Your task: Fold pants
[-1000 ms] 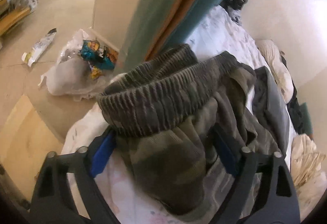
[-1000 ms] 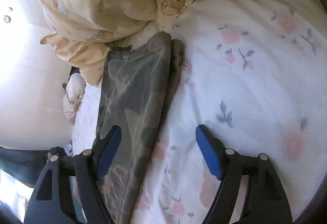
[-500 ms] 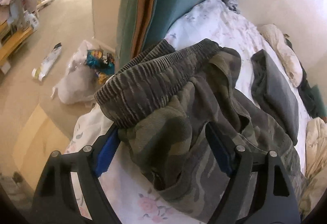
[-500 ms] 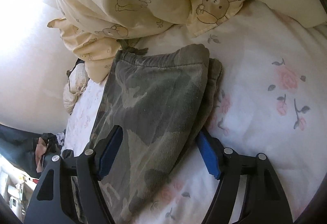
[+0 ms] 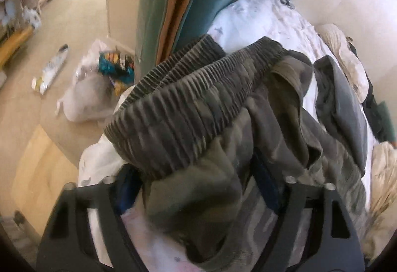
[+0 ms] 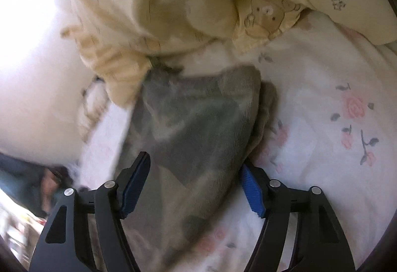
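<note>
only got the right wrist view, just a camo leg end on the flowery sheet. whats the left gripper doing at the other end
observer: The left gripper straddles the camo pants just below the ribbed waistband. Its jaws have just been closing, with bunched fabric between them.
operator: got it pinched yet
observer: I cannot tell; the fabric drapes over both pads and hides the contact.
operator: anything near the waist that could get caught
observer: A dark grey garment lies on the bed close beside the pants, on the wall side.
</note>
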